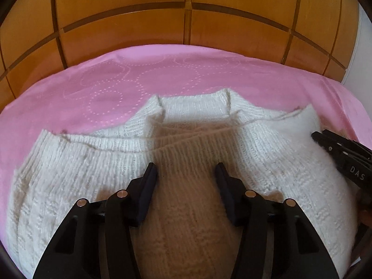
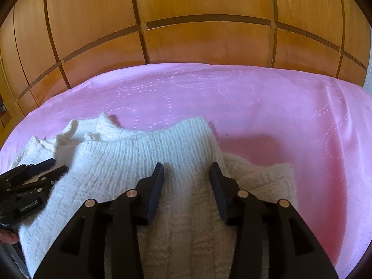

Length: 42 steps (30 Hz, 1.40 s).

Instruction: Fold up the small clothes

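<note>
**Sweater partly folded, both claws free above it**

I am looking down at a white knitted sweater (image 1: 130,153) lying on a bed covered with a pink bedspread (image 1: 162,74), with a wooden panelled wall (image 1: 186,23) at the far side. The sweater sits at the near edge of the bed, collar pointing away from me.

What looks done, as I judge it: the sides have been brought in over the body. In the left wrist view a ribbed cuff (image 1: 186,144) lies across the chest just below the collar (image 1: 195,102), which suggests a sleeve laid inward. In the right wrist view a ribbed band lies on top at the far edge of the pile, and a lower layer of knit pokes out to the right of it, so the stack is not squared up yet.

What is left, I think: tidying that stray right-hand layer, then folding the garment across its length to make a compact bundle. I cannot see the hem end, so I cannot say whether that fold has begun.

My left claw (image 1: 186,169) has its jaws apart with only knit under them, nothing pinched. My right claw (image 2: 187,169) is likewise parted above the fabric, gripping nothing. Each claw shows at the edge of the other's view, resting close to the sweater's side; the two are near each other over the garment.
</note>
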{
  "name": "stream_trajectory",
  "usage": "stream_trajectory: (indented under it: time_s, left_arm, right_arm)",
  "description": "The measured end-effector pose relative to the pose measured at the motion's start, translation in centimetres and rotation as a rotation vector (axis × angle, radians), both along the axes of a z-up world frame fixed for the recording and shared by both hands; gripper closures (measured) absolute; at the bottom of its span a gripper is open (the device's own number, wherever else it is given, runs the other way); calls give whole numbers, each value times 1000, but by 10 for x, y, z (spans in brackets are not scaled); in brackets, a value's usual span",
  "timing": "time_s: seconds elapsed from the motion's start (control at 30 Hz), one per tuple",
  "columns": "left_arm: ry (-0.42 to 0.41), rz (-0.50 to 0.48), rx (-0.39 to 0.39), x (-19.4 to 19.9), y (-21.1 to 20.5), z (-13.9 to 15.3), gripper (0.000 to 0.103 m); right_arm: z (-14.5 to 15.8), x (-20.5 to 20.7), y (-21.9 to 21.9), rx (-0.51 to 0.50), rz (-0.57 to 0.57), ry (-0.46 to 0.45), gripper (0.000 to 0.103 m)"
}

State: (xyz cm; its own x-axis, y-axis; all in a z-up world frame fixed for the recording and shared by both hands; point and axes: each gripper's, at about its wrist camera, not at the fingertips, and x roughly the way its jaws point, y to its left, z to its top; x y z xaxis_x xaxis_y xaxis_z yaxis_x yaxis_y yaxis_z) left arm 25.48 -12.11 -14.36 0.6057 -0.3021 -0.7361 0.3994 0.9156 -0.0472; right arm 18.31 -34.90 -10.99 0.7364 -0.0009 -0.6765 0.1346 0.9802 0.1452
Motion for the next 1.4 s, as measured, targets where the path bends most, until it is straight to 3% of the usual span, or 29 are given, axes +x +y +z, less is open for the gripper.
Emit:
stream_trajectory:
  time_s: [0.07,0.13,0.2,0.27,0.33,0.47,0.57,0.63,0.67,0.73,0.83,1.0,1.17,1.4]
  left_arm:
    - [-1,-5,-45,-2,9,0,50]
    - [-4,-5,-89,-6,17,3,50]
    - [-12,-5,-109,-13,21,5,47]
    - [-32,6,-107,-22,27,10,33]
    - [-59,10,-83,-35,36,18,23]
    - [-105,66,-61,-44,60,26,23]
    - [-58,166,-63,-32,84,20,23]
    - [15,222,-120,-19,103,7,23]
    - [23,222,-159,-17,109,3,23]
    - [1,209,-161,-19,108,1,21]
    - [-23,210,-123,-23,102,1,20]
    - [-39,201,-197,-37,114,7,9]
    - [-117,222,-175,-75,122,11,4]
    - [-132,317,-325,-110,170,21,4]
  right_arm:
    - [0,-1,-1,7,7,-7,57]
    - [2,-3,-1,25,29,-24,46]
    - [7,-12,-1,36,46,-71,21]
    - [18,-27,-1,7,5,-127,14]
    - [28,-37,3,-37,-25,-118,17]
    - [40,-56,25,-79,21,-120,31]
    - [30,-52,40,-137,63,-60,56]
    - [11,-45,32,-115,29,-2,56]
    - [4,-46,26,-72,18,-17,56]
    - [-4,-47,13,4,-12,-56,56]
    - [-2,-48,22,-60,-29,-67,55]
    - [-1,-52,19,-37,-21,-82,53]
    - [0,-55,24,-70,-33,-87,52]
    - [0,-57,26,-94,-45,-91,49]
